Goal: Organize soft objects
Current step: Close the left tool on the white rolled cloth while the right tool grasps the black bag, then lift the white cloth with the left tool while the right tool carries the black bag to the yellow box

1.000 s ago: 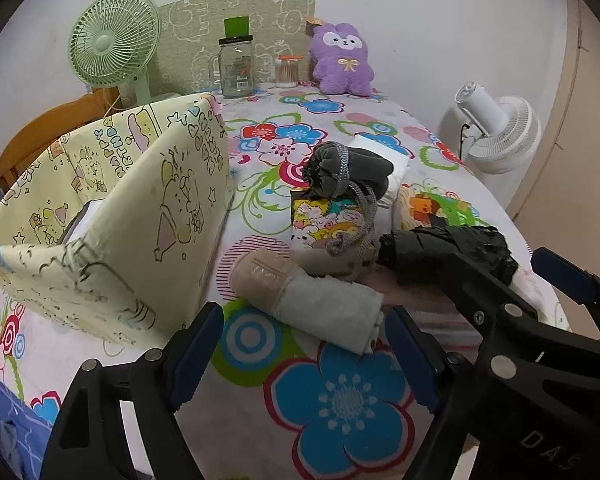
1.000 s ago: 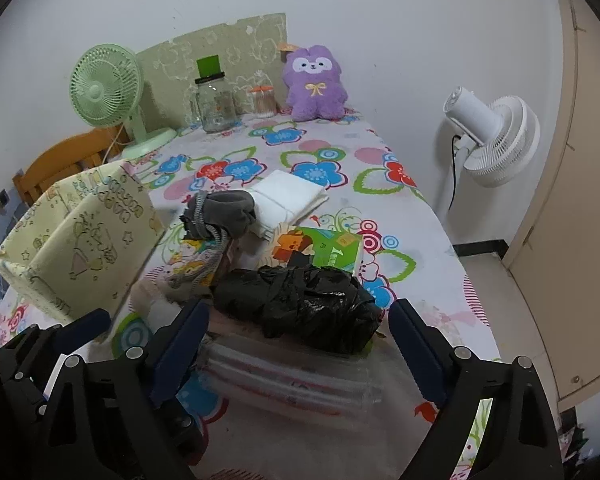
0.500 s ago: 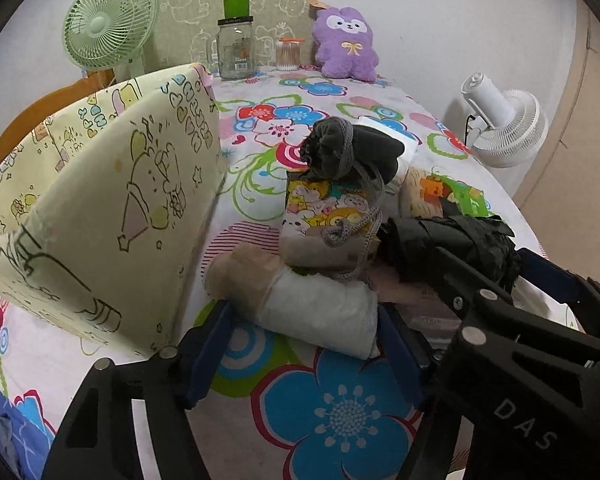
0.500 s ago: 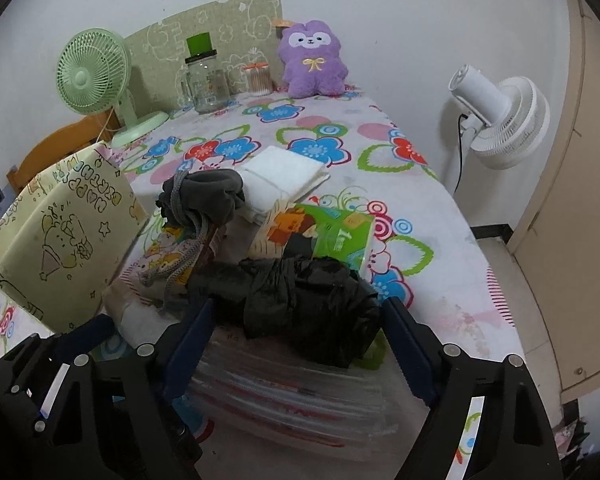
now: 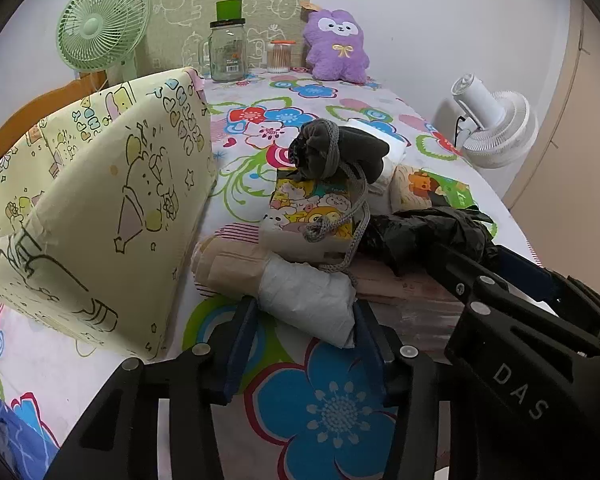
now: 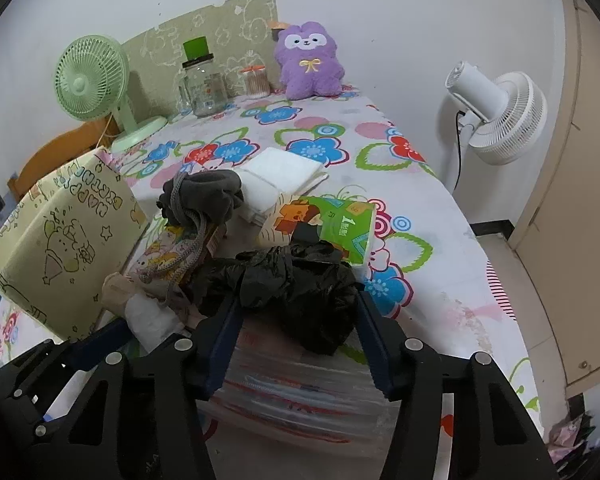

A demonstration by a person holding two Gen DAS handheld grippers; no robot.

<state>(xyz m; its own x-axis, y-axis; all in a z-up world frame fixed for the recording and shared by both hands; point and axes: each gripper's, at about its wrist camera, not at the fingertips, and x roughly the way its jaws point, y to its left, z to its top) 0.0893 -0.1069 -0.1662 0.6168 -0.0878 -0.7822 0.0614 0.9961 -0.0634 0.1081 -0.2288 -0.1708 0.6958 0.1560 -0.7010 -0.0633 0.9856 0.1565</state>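
A white and beige rolled bundle (image 5: 300,300) lies on the flowered tablecloth (image 5: 332,412). My left gripper (image 5: 304,344) is closing on its white end, and both pads touch it. A crumpled black plastic bag (image 6: 300,292) rests on a flat clear-wrapped pack (image 6: 300,384). My right gripper (image 6: 296,320) is closing around the bag, whose sides meet both pads. Behind them a grey drawstring pouch (image 5: 340,152) sits on a cartoon tissue pack (image 5: 312,216). A green tissue pack (image 6: 340,228) and folded white cloths (image 6: 284,168) lie further back.
A tall yellow cartoon gift bag (image 5: 100,216) stands close on the left of the roll. At the table's far end are a purple plush (image 5: 336,48), a glass jar (image 5: 228,56) and a green fan (image 5: 100,32). A white fan (image 6: 496,116) stands beyond the right edge.
Both grippers have narrowed their jaws from wide open, the left onto the white roll and the right onto the black bag. Both views have drawn slightly closer to the pile.
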